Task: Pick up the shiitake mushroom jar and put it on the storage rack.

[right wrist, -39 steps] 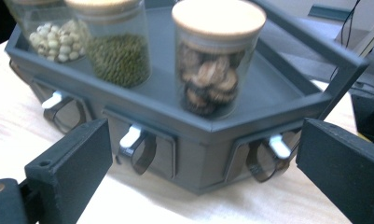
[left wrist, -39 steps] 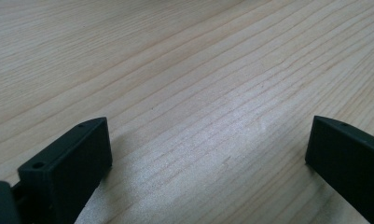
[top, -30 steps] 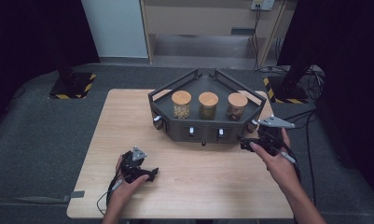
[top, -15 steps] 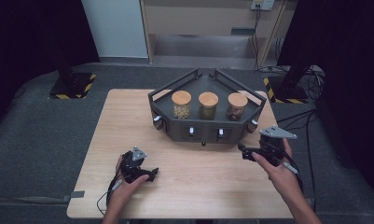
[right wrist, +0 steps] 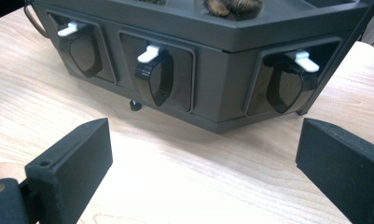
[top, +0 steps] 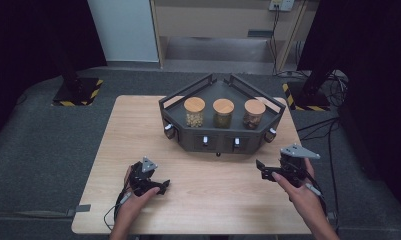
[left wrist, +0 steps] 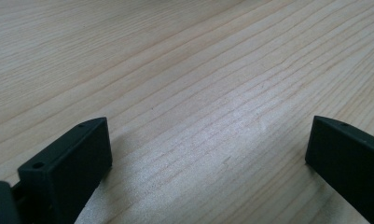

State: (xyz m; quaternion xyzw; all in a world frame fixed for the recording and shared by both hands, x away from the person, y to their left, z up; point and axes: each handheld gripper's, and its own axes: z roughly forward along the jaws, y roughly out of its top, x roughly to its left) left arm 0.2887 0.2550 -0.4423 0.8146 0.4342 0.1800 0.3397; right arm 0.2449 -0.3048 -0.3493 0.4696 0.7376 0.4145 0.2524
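Two grippers: matte black, blocky jaws.
Left gripper (top: 160, 187): spread wide, empty, over pale grained wooden table (top: 133, 130).
Rack (top: 220, 142): dark angular plastic, 12 o'clock, holding three cork-lidded jars.
Right gripper (top: 262, 169): spread wide, empty, rack's white levers (right wrist: 149, 52) ahead.

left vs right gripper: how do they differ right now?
The left gripper lies low on the table, near its front-left; the right gripper is lifted, close to the dispenser stand. Left faces bare wood; right faces the stand's levers. Both stand open, holding nothing.
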